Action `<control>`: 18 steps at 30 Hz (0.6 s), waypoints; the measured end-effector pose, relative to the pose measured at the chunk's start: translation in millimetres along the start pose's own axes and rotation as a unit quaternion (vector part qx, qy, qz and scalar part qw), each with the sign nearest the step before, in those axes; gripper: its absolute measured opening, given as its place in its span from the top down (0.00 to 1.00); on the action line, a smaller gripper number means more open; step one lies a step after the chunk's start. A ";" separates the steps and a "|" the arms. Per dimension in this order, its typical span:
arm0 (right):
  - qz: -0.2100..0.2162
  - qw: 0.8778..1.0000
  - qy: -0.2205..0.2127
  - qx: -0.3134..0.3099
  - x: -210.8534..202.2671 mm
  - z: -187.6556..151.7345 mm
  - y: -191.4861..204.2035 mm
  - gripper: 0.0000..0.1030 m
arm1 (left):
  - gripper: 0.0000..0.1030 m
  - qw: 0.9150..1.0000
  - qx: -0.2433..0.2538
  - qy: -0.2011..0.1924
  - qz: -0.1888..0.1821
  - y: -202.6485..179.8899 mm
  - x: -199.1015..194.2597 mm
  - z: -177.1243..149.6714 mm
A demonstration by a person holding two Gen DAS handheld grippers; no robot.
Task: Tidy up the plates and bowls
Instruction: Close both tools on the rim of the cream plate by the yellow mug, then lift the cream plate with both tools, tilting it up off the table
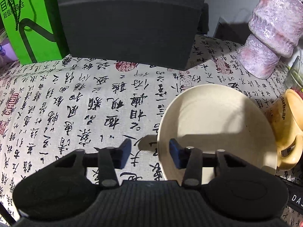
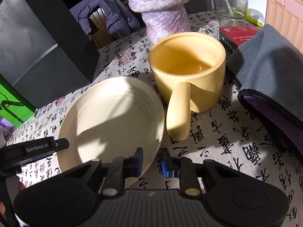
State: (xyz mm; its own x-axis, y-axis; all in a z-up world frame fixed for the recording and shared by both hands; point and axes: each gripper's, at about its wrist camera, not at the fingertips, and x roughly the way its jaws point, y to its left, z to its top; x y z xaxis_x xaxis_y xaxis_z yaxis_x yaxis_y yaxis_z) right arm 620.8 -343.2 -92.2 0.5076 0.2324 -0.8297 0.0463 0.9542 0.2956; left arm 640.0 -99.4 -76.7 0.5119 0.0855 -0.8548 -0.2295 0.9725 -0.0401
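Left gripper [image 1: 149,155] straddles the near-left rim of the cream plate [image 1: 217,128]: one blue pad lies inside the rim, the other outside over the cloth, with a clear gap on each side — jaws part-spread, pads not pressing. Right gripper [image 2: 151,160] straddles the plate's [image 2: 111,121] near-right rim, jaws drawn narrow; whether its pads actually pinch the rim cannot be told from this view.

Plate: shallow, ringed, nothing on it but a few dark specks; it lies flat on the tabletop [image 1: 75,104], which is covered by a calligraphy-print cloth.

Yellow mug [image 2: 189,71] stands just beside the plate's right edge, handle toward the camera — it holds a pale amber liquid, roughly half full. Behind it a mottled purple vase [image 2: 162,11]; contents not visible. Clear glass [image 2: 230,7] at the far right holds a straw and a little greenish liquid. Red box [image 2: 238,34] and a grey cloth [image 2: 269,62] lie to the right. Black box [image 1: 128,26] and green bag [image 1: 28,20] stand at the far left.
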 end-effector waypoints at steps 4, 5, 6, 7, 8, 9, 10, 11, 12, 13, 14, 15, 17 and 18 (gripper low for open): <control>-0.004 1.000 -0.002 0.000 1.6 -0.4 -1.7 0.84 | 0.67 1.000 0.001 -0.001 -0.005 -0.6 3.4 0.3; -0.005 1.000 -0.004 -0.002 1.9 -0.7 -1.4 0.84 | 0.69 1.000 0.001 -0.002 -0.006 -1.0 3.8 0.3; -0.006 1.000 -0.005 -0.006 2.0 -1.1 -0.8 0.86 | 0.73 1.000 0.003 -0.004 -0.008 -2.1 3.9 0.4; -0.006 1.000 -0.007 -0.009 2.2 -1.3 -0.1 0.88 | 0.76 1.000 0.007 -0.006 -0.011 -3.8 3.9 0.2; -0.005 1.000 -0.010 -0.013 2.2 -1.9 0.8 0.89 | 0.83 1.000 0.012 -0.007 -0.014 -5.2 3.7 -0.1; -0.006 1.000 -0.012 -0.017 2.0 -2.7 2.1 0.89 | 0.87 1.000 0.018 -0.008 -0.017 -7.1 3.3 -0.4; -0.009 1.000 -0.014 -0.020 2.1 -3.1 3.2 0.89 | 0.88 1.000 0.020 -0.010 -0.017 -8.5 2.7 -0.9; -0.012 0.999 -0.017 -0.024 2.2 -3.4 4.1 0.89 | 0.89 1.000 0.021 -0.015 -0.014 -9.6 1.5 -1.6; -0.016 0.999 -0.020 -0.030 2.2 -4.1 5.2 0.89 | 0.91 0.999 0.023 -0.022 -0.012 -10.6 0.3 -2.4; -0.020 0.999 -0.024 -0.036 2.2 -5.0 6.2 0.89 | 0.92 0.999 0.026 -0.026 -0.012 -11.2 -0.4 -2.8; -0.023 0.999 -0.027 -0.042 2.2 -5.7 6.9 0.89 | 0.92 0.999 0.028 -0.028 -0.013 -11.2 -0.8 -3.0; -0.023 0.998 -0.028 -0.045 2.2 -5.5 7.0 0.89 | 0.92 0.999 0.030 -0.030 -0.013 -11.3 -1.3 -3.2; -0.022 0.998 -0.029 -0.048 1.7 -5.4 6.8 0.89 | 0.92 0.999 0.034 -0.032 -0.012 -11.8 -2.0 -3.8; -0.022 0.998 -0.030 -0.049 1.4 -5.3 6.9 0.89 | 0.92 0.999 0.036 -0.033 -0.011 -12.2 -2.7 -4.4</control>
State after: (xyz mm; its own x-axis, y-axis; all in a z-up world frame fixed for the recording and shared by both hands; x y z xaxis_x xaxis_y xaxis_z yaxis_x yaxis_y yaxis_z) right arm 617.3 -335.3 -93.8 0.5572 0.1817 -0.8103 -0.0143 0.9777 0.2095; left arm 637.7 -112.5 -76.2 0.5705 0.0761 -0.8178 -0.1588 0.9871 -0.0190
